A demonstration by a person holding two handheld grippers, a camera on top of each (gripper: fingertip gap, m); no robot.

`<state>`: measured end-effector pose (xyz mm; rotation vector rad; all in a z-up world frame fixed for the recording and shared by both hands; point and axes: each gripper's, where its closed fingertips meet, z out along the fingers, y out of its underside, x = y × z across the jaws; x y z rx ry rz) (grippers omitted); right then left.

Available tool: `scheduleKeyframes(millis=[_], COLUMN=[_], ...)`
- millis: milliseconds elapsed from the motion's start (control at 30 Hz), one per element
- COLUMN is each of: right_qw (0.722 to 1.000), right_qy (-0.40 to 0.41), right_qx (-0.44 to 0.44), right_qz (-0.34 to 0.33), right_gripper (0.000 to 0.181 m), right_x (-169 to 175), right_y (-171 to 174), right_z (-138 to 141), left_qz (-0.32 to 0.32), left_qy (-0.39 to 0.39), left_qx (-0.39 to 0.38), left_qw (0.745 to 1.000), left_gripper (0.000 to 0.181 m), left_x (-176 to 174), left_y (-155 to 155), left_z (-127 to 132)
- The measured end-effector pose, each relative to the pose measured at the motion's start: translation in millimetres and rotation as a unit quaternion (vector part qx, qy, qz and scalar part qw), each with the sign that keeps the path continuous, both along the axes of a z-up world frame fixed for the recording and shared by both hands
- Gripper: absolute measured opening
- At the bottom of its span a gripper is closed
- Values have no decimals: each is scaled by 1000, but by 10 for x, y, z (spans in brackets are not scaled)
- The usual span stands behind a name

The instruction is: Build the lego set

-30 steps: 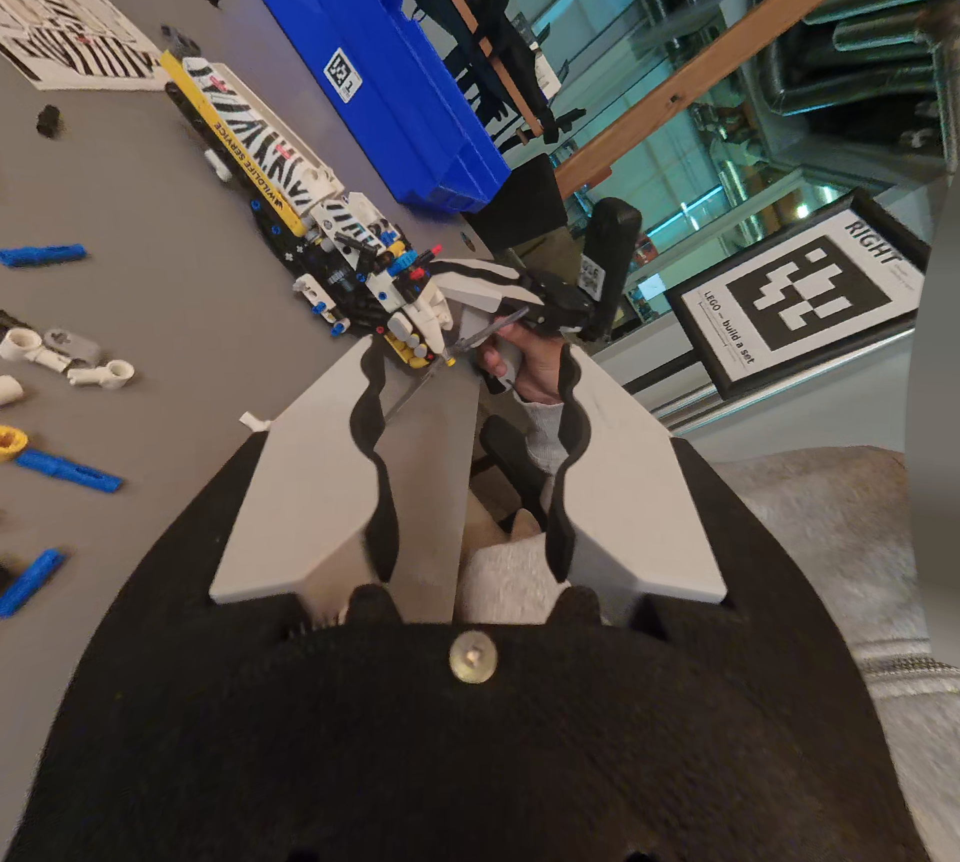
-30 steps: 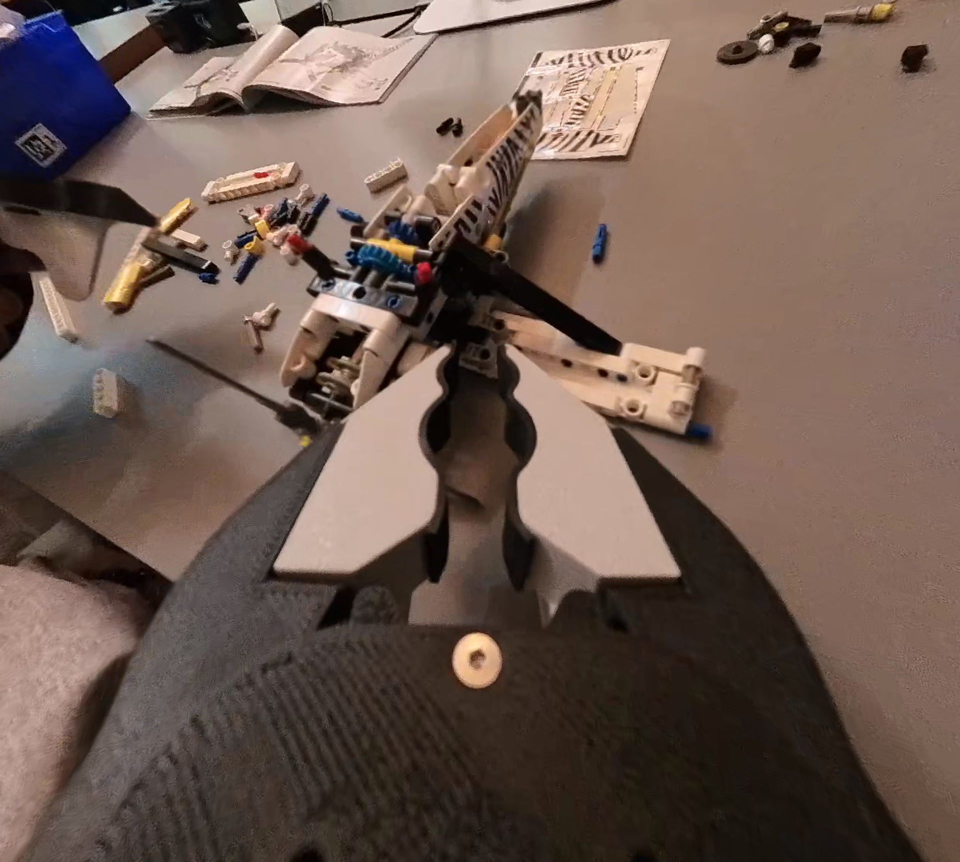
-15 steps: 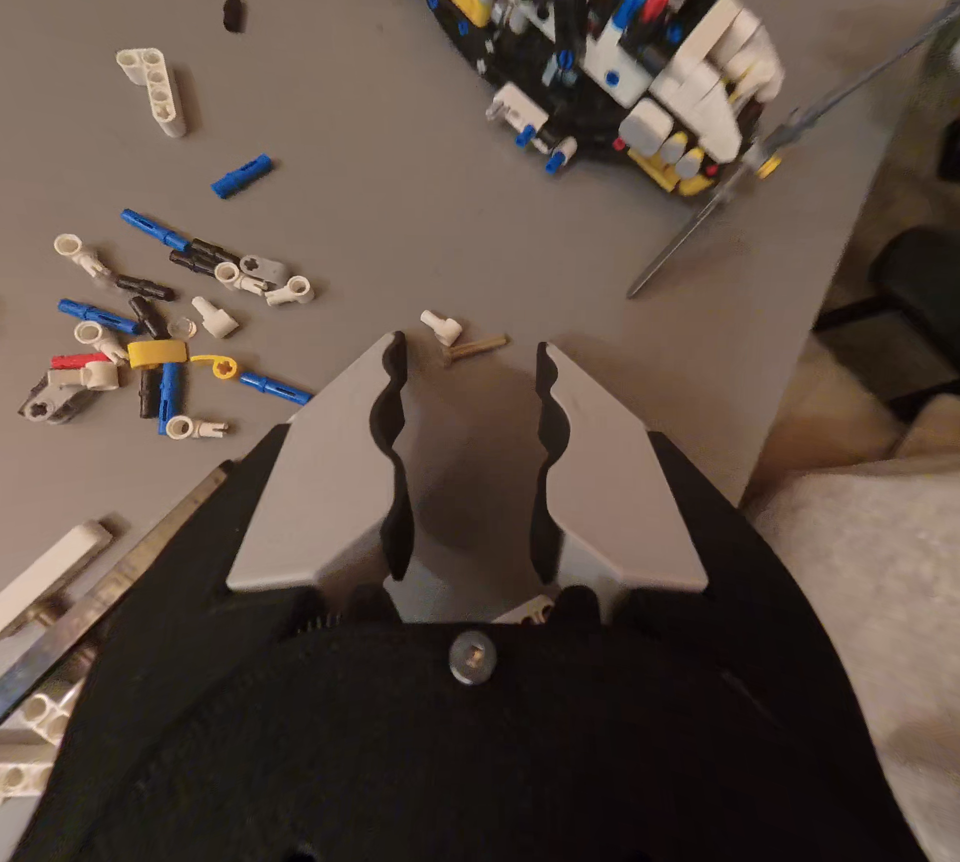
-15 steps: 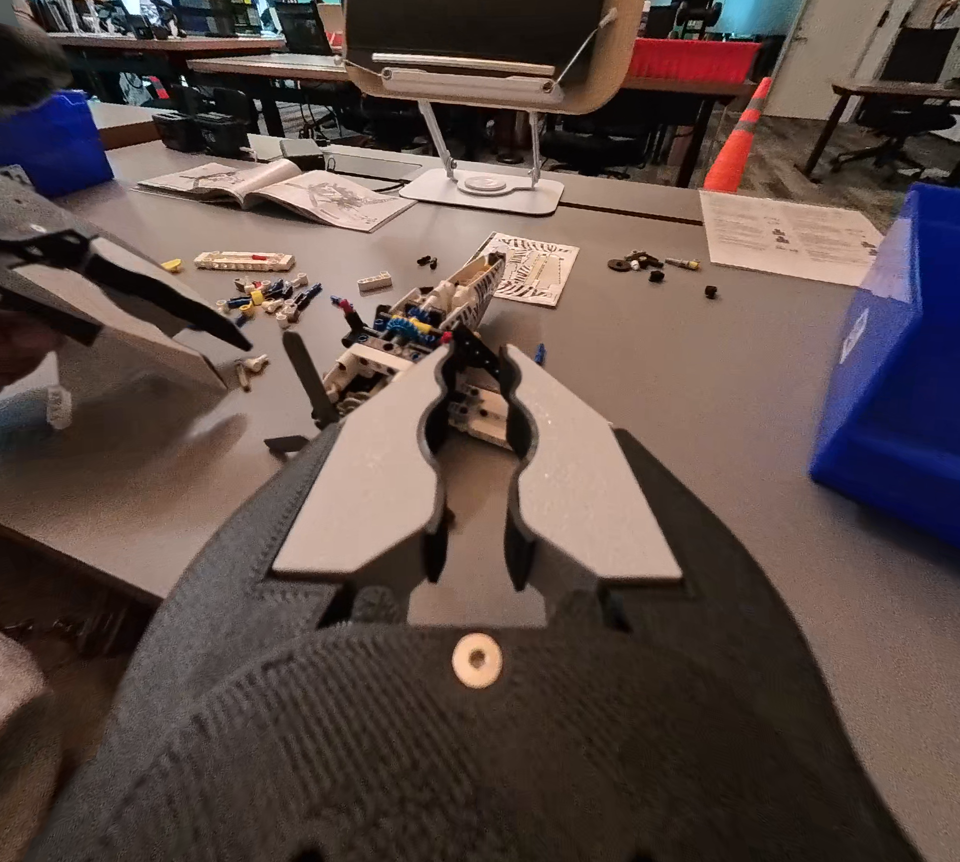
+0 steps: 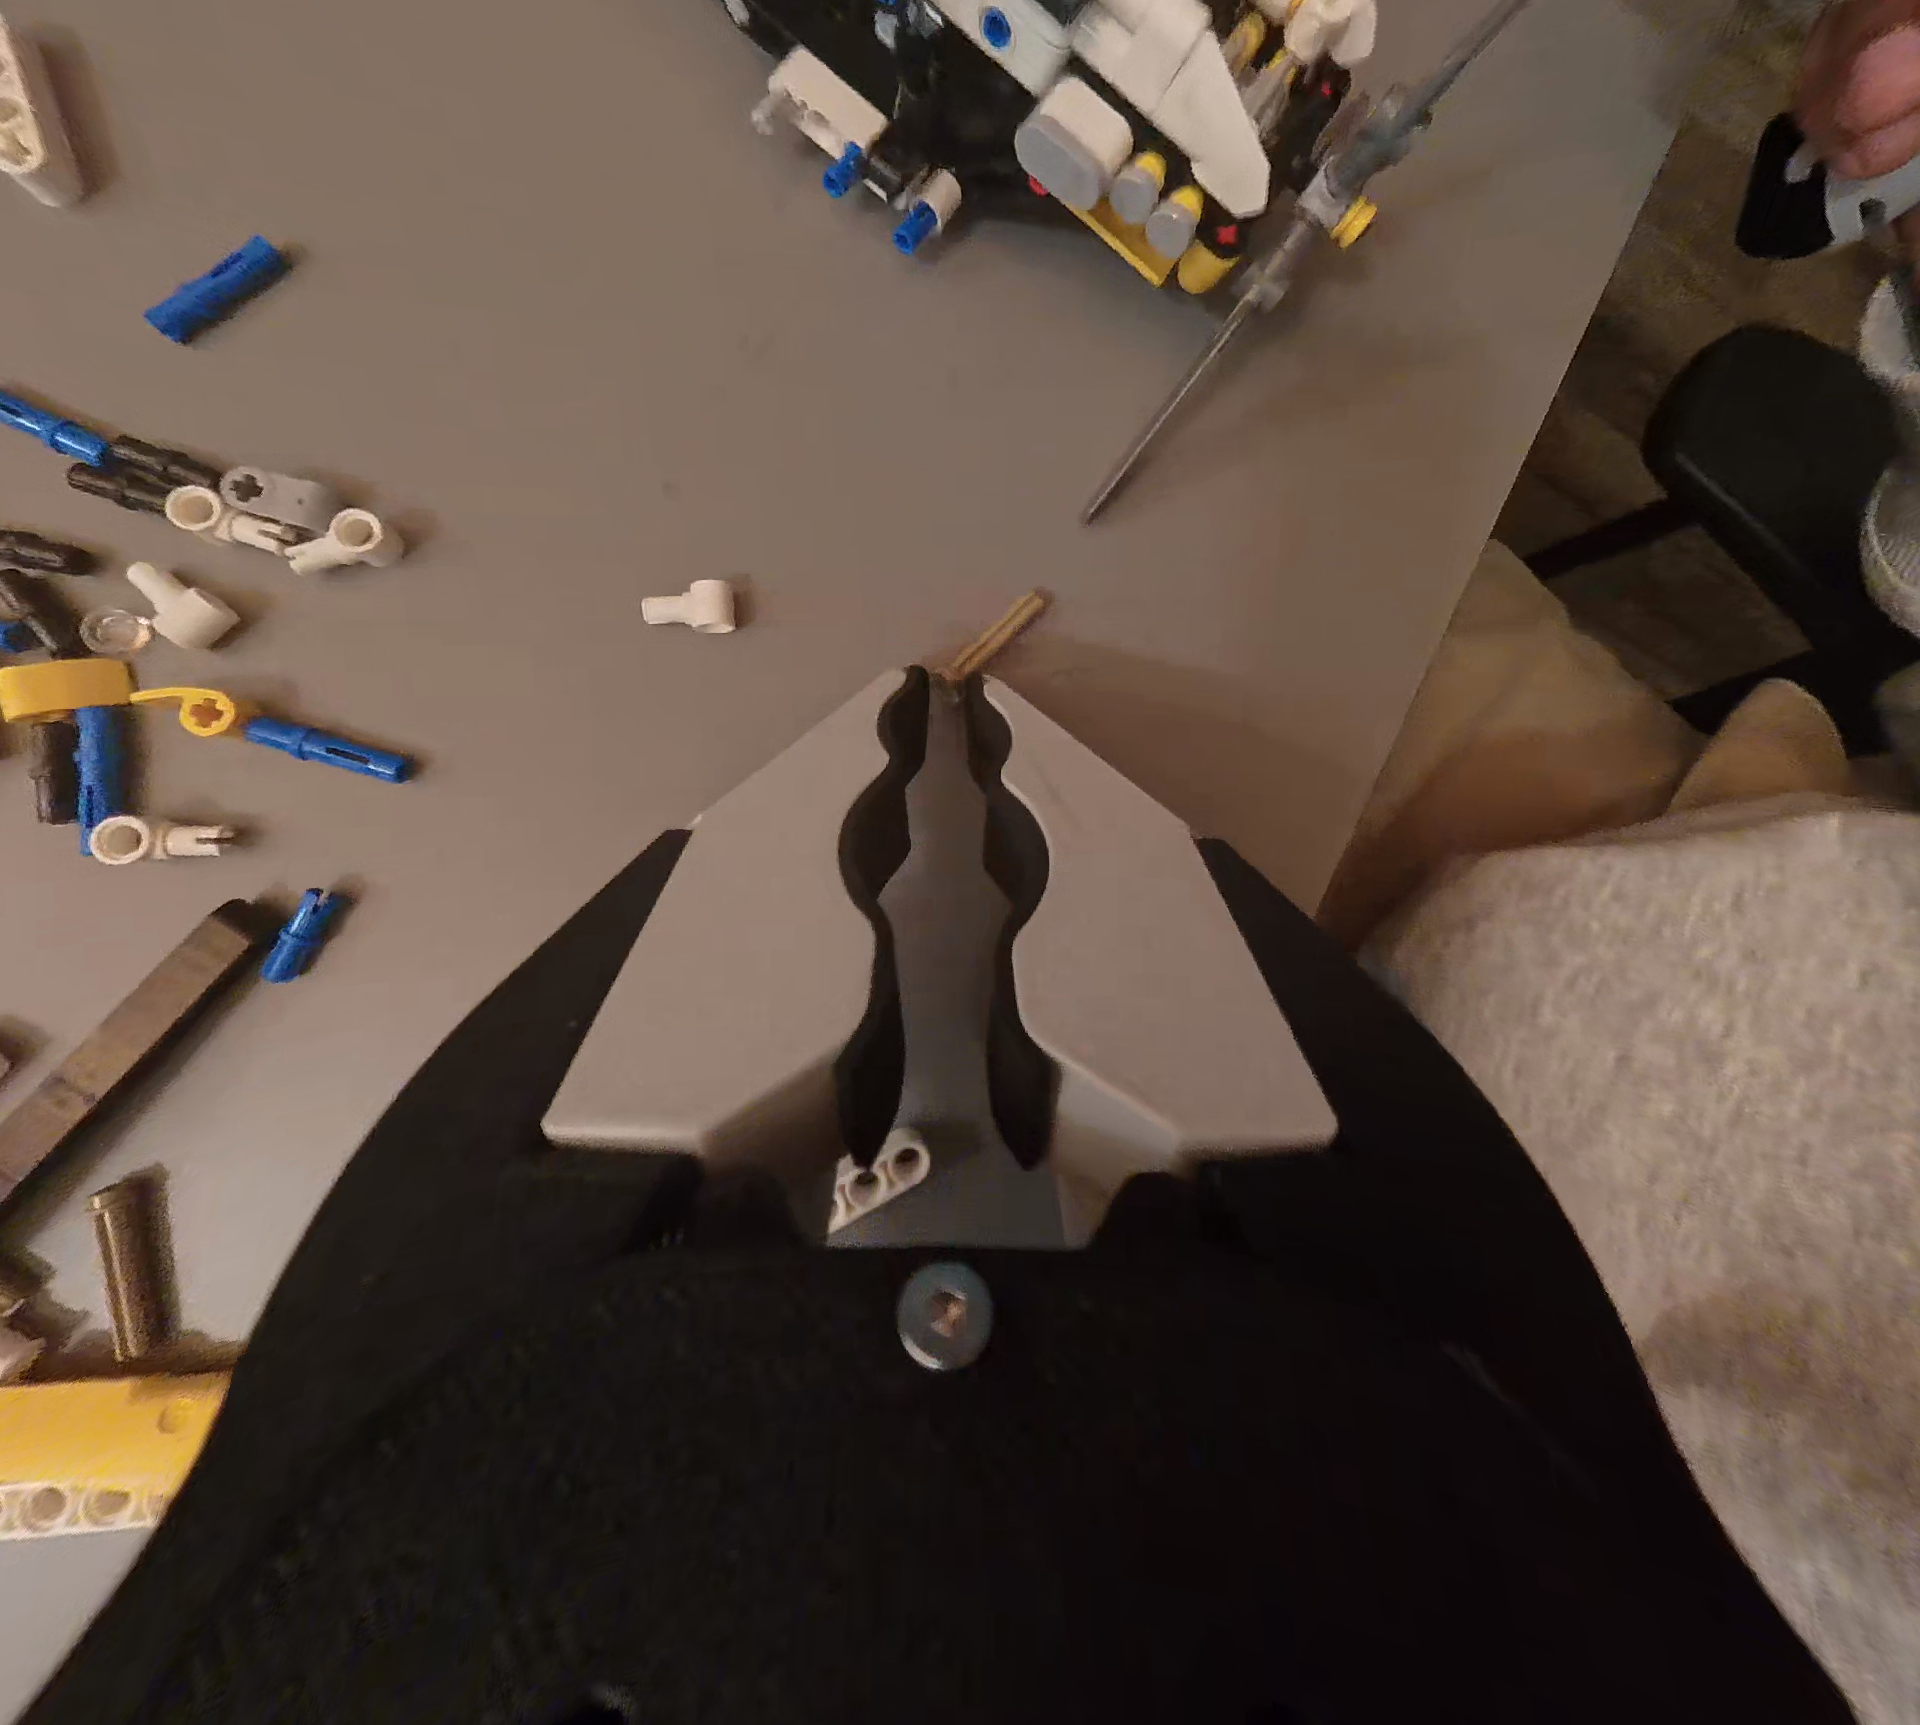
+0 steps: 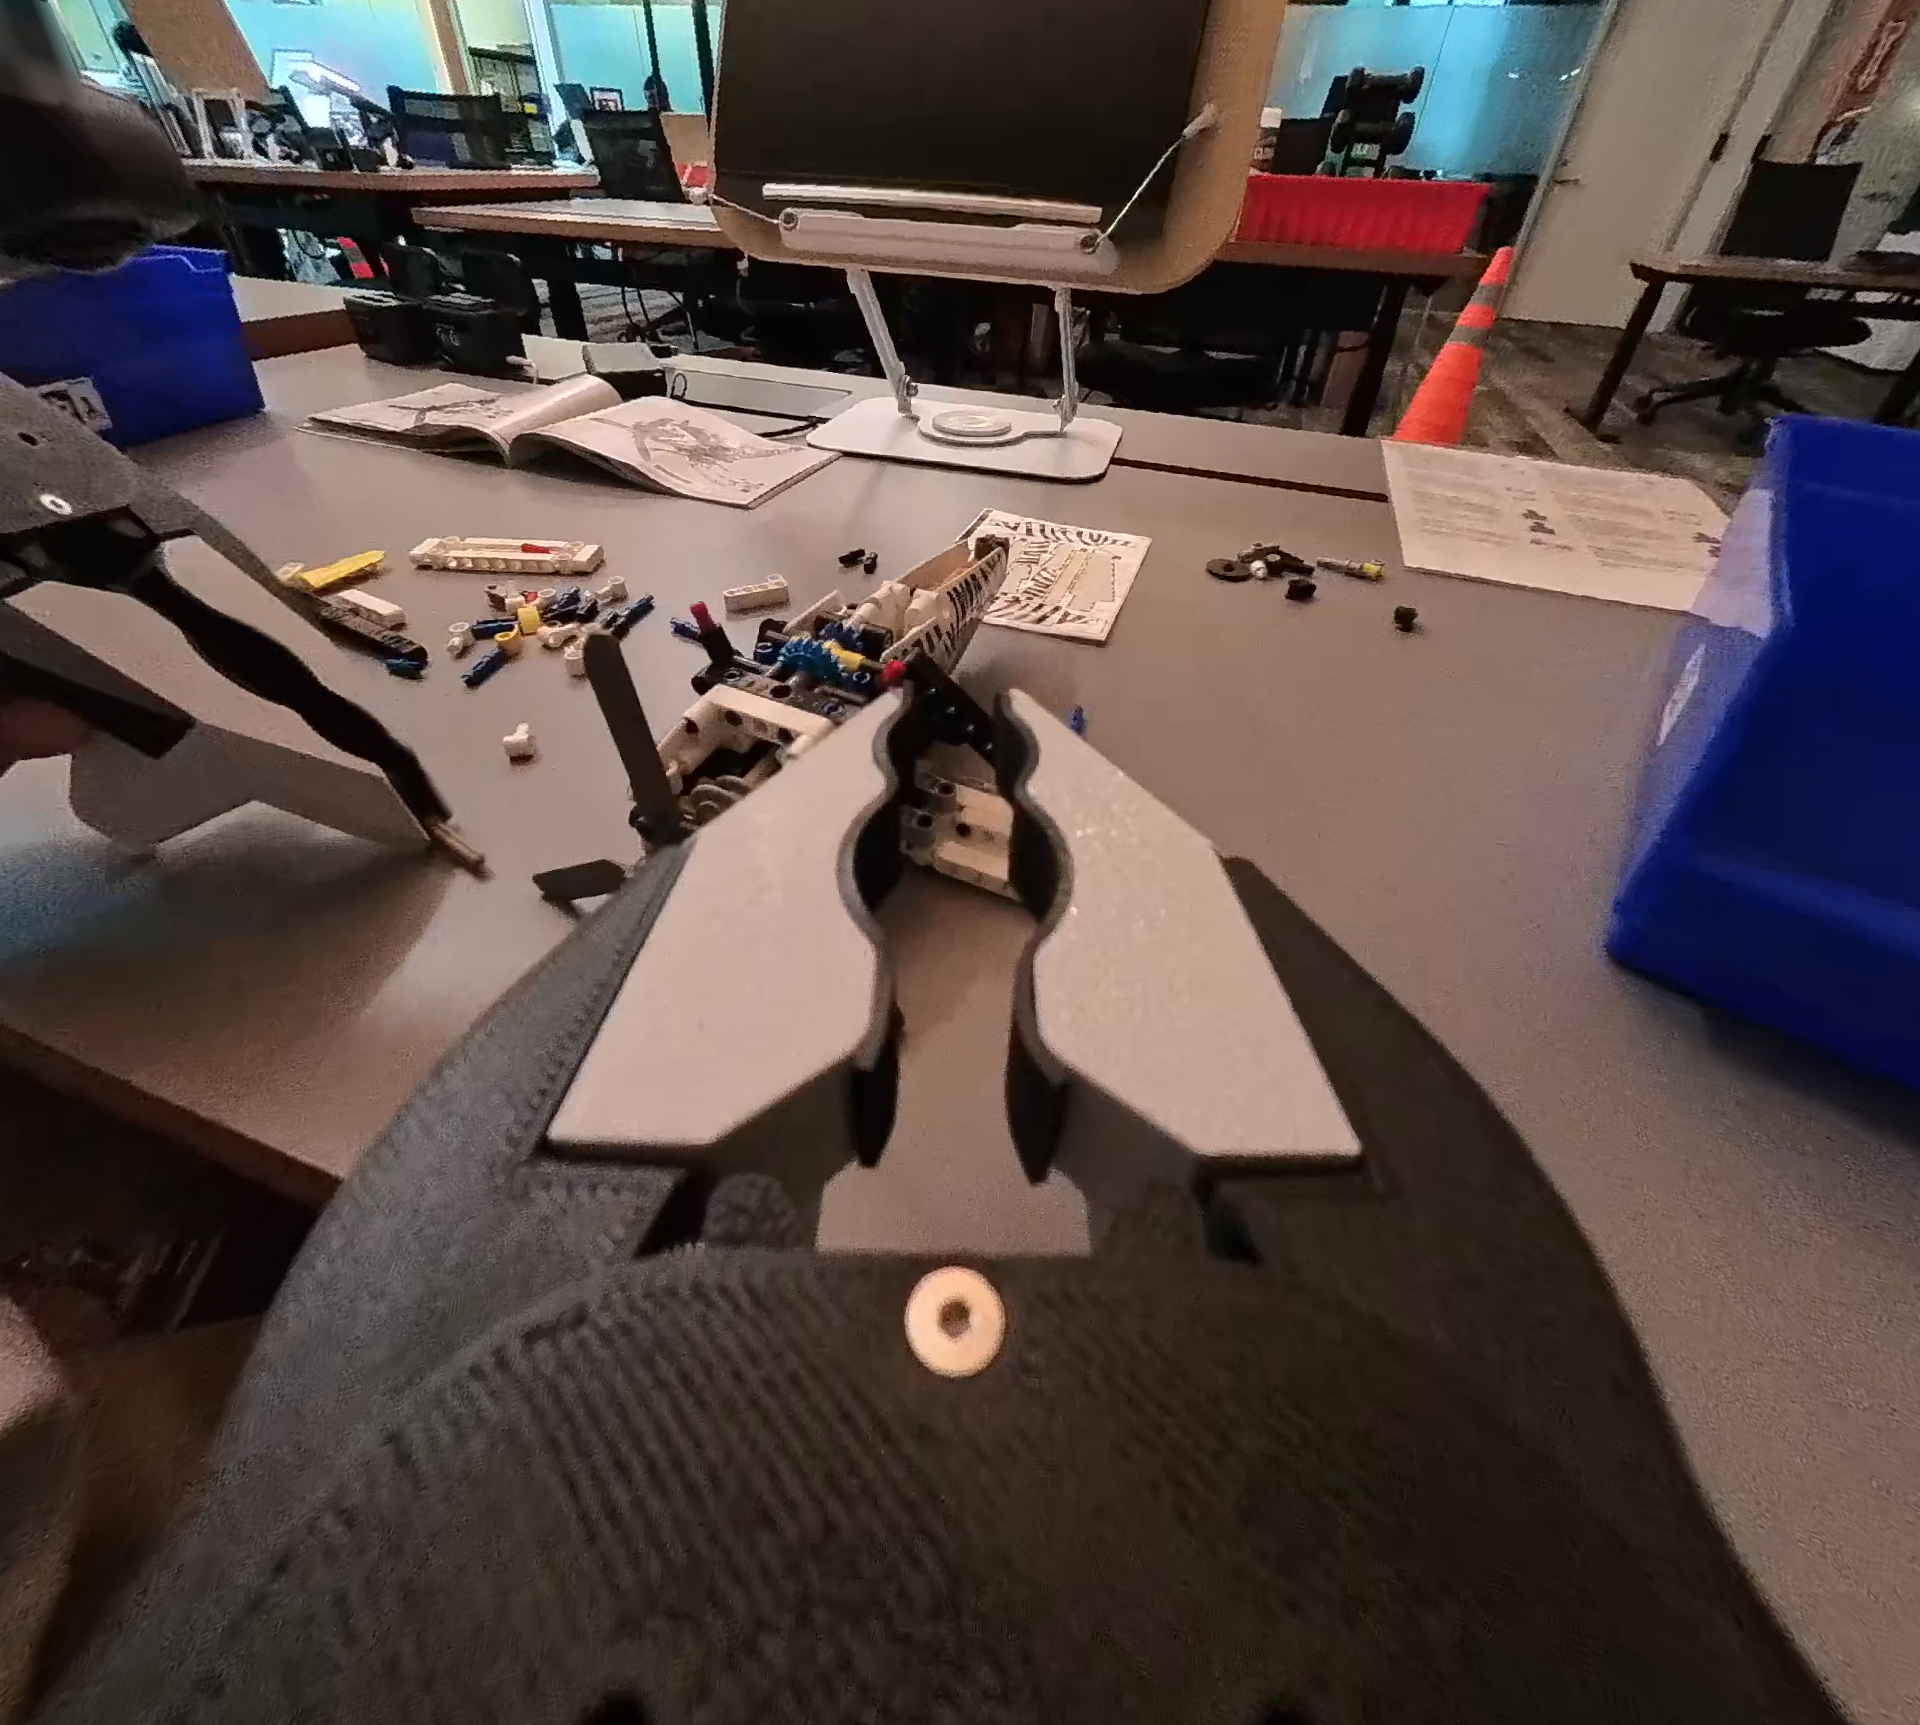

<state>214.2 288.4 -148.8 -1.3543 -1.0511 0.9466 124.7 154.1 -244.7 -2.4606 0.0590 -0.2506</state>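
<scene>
left wrist view: tan axle pin (image 5: 995,642) is pinched at one end between the tips of the left tongs (image 5: 943,686), nearly closed on it, low over the grey surface (image 5: 582,387) close to its near edge. right wrist view confirms it: pin (image 6: 461,845) is seen sticking out of the left tongs' tips (image 6: 431,828), at or just above the surface; contact cannot be told. lego model (image 5: 1039,13), white/black/yellow with a zebra-striped panel, sits further in on the surface, with a thin grey rotor blade (image 5: 1288,252) reaching toward the edge. right tongs (image 6: 948,714) are held partly open around the model's black and white tail section (image 6: 951,802); whether it is actually gripped cannot be told. white connector (image 5: 691,608) lies just left of the pin. loose blue, black, white and yellow parts (image 5: 156,626) are scattered to the left. open instruction booklet (image 6: 582,439), sticker sheet (image 6: 1060,572) and blue bin (image 6: 1787,740) are seen further out.
</scene>
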Motion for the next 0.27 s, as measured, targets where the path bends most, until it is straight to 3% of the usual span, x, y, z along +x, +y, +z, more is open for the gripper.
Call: scheduleKeyframes(millis=[133,200,267], right_qw=[998,994,988], right_qy=[32,56,76], right_qx=[10,14,9], right_qz=[47,95,134], right_gripper=[14,15,15], right_x=[-91,-184,-274], right_y=[-232,-475,-693], right_z=[122,181,215], left_qz=[28,23,17], left_qy=[-90,-198,-317], left_qx=[95,171,237], left_qw=[991,965,918], left_gripper=[5,5,4], left_x=[94,225,295], left_y=[118,176,195], left_z=[365,707,1051])
